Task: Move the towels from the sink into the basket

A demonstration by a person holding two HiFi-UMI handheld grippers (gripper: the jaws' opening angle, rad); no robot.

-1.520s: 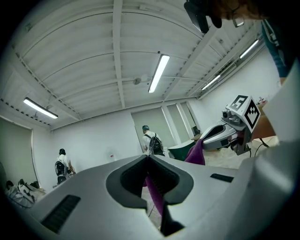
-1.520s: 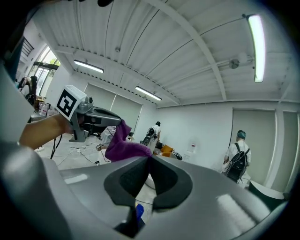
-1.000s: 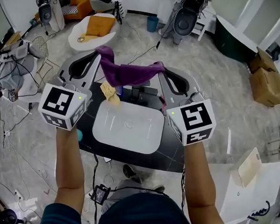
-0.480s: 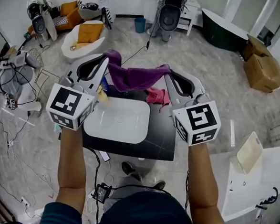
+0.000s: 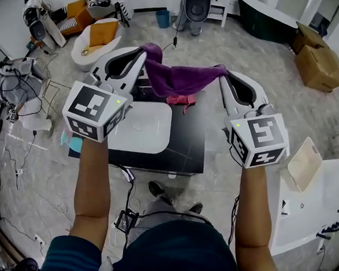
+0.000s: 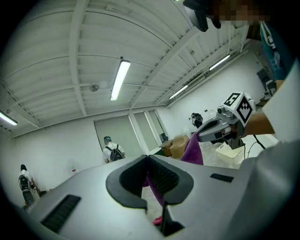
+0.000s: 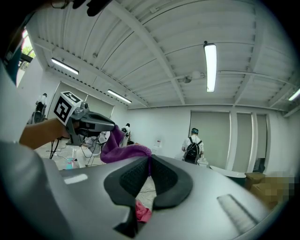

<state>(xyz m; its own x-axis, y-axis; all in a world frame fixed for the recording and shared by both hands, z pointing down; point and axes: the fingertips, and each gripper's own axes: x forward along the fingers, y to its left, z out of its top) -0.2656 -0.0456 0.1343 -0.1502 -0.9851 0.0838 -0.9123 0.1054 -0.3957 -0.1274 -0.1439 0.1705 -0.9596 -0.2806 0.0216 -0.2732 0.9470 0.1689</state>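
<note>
A purple towel (image 5: 184, 79) hangs stretched in the air between my two grippers. My left gripper (image 5: 145, 51) is shut on its left end, and my right gripper (image 5: 226, 74) is shut on its right end. Below it lies a pink towel (image 5: 182, 99) on the black counter (image 5: 188, 143), right of the white sink (image 5: 141, 129). In the left gripper view the purple towel (image 6: 155, 191) runs through the closed jaws toward the right gripper (image 6: 225, 124). In the right gripper view the purple towel (image 7: 120, 151) leads from the jaws to the left gripper (image 7: 89, 123). I see no basket.
A white tub (image 5: 328, 205) and a pale bin (image 5: 302, 164) stand at the right. Cardboard boxes (image 5: 313, 58) lie far right. A blue bucket (image 5: 162, 18), chairs and cables litter the floor behind. People stand by the far wall in both gripper views.
Both grippers have carried the purple towel to the right, off the sink. The sink has slid left in view, and the pink towel on the counter has come into sight.
</note>
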